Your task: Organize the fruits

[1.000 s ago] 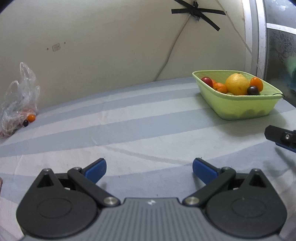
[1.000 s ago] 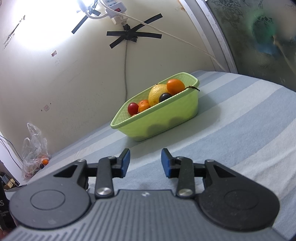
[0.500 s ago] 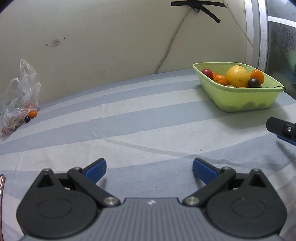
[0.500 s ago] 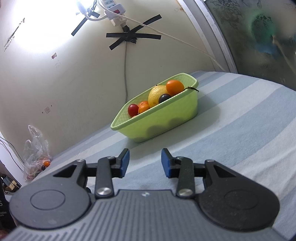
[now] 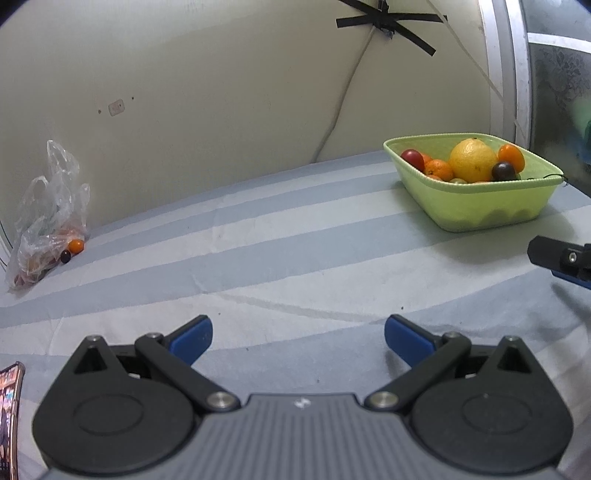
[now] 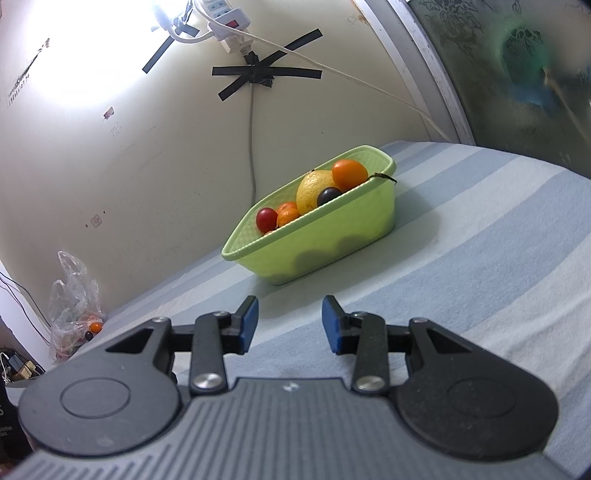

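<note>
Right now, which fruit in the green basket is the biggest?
The yellow citrus in the green basket; it dwarfs the small orange, red and dark fruits around it.

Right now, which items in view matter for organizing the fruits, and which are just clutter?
Job:
- green basket holding fruit
- yellow citrus, largest fruit in it
- plastic bag by the wall, with more fruit
- small orange fruit at the bag's mouth

Lying about:
- phone at the bed's edge
- power strip taped on the wall
- striped sheet
</note>
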A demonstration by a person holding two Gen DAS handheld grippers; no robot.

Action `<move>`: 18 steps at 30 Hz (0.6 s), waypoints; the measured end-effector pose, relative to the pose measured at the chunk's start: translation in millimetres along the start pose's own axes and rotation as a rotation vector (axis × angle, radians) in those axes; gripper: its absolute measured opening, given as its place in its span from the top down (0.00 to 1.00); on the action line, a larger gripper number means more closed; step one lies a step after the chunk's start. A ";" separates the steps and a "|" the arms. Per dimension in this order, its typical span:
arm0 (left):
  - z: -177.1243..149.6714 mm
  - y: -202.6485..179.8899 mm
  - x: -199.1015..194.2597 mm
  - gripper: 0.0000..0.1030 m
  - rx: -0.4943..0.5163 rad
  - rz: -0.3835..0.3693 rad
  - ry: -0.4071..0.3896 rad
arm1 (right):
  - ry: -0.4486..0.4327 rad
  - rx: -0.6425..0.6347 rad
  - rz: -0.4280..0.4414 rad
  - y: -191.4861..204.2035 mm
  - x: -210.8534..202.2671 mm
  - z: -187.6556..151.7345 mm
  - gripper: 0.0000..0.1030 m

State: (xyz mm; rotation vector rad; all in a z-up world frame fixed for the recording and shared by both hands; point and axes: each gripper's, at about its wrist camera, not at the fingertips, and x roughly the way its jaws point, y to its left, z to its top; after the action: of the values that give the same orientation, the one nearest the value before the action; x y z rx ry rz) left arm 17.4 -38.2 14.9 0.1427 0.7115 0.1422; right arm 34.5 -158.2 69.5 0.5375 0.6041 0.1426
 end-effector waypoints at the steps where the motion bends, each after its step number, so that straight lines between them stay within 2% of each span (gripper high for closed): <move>1: 0.3 0.1 -0.8 0.00 -0.001 0.003 -0.005 | 0.000 0.000 0.000 0.1 0.0 -0.1 0.60; 6: 0.9 -1.1 -3.4 0.00 0.004 0.025 -0.028 | 0.001 0.002 0.002 0.1 0.1 0.2 0.60; 18: -1.3 -5.6 -2.7 0.00 0.026 0.037 -0.025 | -0.001 0.004 0.003 -0.4 -0.1 0.5 0.60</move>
State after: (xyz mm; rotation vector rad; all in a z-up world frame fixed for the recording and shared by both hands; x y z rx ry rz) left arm 15.0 -44.1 14.7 0.1818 0.6864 0.1666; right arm 34.7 -158.8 69.7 0.5425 0.6026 0.1442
